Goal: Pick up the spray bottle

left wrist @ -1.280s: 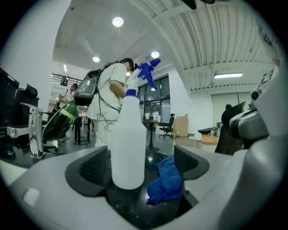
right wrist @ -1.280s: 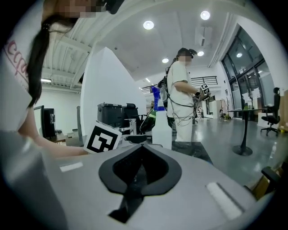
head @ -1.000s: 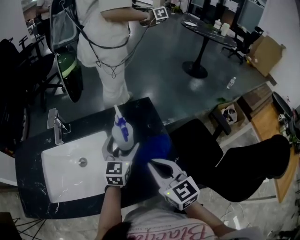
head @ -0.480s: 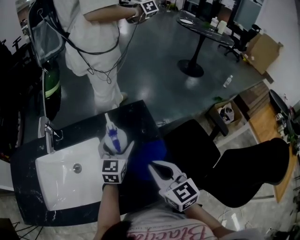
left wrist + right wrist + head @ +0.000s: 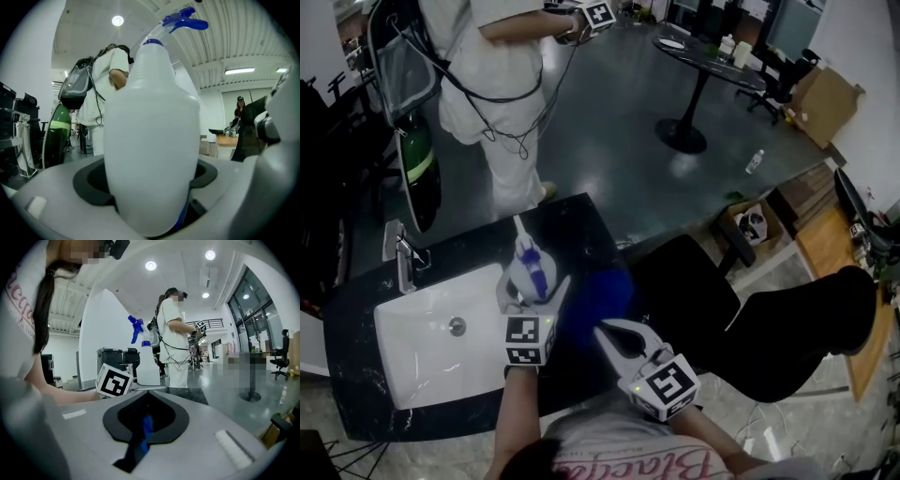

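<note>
A white spray bottle (image 5: 531, 270) with a blue trigger head stands upright over the black counter (image 5: 581, 230), just right of the sink. My left gripper (image 5: 532, 287) is shut on the bottle's body, one jaw on each side. In the left gripper view the spray bottle (image 5: 150, 140) fills the middle between the jaws. My right gripper (image 5: 611, 332) hovers near the counter's front right edge, shut and holding nothing. In the right gripper view its jaws (image 5: 145, 420) meet, and the bottle's blue trigger (image 5: 137, 329) shows to the left.
A white sink (image 5: 422, 337) with a faucet (image 5: 401, 255) fills the counter's left half. A blue object (image 5: 598, 295) lies on the counter right of the bottle. A black chair (image 5: 684, 291) stands beside the counter. A person in white (image 5: 487, 56) stands beyond it.
The left gripper keeps its hold on the bottle, which stays in about the same place over the counter. The right gripper has barely moved. The standing person has shifted slightly.
</note>
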`<state>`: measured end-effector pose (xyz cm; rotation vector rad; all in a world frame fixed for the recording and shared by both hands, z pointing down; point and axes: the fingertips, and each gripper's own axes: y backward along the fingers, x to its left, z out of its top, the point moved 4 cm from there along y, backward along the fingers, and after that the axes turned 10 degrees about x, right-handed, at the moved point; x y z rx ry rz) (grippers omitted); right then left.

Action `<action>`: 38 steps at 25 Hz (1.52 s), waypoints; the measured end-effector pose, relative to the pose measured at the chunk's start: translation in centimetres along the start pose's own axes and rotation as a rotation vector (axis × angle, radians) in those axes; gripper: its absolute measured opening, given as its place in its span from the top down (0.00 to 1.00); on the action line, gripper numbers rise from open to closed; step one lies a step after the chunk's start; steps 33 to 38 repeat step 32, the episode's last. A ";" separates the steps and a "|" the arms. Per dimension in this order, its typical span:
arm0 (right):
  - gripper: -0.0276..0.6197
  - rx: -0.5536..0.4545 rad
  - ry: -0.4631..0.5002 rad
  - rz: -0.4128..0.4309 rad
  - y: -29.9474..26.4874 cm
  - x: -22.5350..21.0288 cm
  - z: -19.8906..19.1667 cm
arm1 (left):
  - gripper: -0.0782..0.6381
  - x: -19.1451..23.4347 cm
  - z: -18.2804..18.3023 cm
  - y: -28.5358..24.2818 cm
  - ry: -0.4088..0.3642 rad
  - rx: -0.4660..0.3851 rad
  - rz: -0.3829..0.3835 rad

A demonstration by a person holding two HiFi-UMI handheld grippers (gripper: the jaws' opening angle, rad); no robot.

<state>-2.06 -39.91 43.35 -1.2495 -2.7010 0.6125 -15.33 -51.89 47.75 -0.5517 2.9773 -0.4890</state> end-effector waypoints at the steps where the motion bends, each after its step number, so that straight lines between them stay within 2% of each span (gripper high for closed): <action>1: 0.95 -0.007 0.006 0.001 0.2 0.4 0.1 | 0.30 -0.2 0.4 0.6 -0.005 -0.014 0.000; 10: 0.95 -0.049 0.024 -0.024 2.2 4.0 0.2 | 0.30 -2.7 2.7 7.6 -0.027 -0.079 -0.023; 23: 0.95 -0.117 0.052 -0.002 5.7 10.6 0.5 | 0.30 -5.3 2.8 17.2 -0.027 -0.138 -0.058; 32: 0.95 -0.130 0.082 -0.004 8.3 14.0 -1.0 | 0.30 -7.9 2.3 22.4 -0.010 -0.153 -0.097; 38: 0.95 -0.130 0.082 -0.004 8.3 14.0 -1.0 | 0.30 -7.9 2.3 22.4 -0.010 -0.153 -0.097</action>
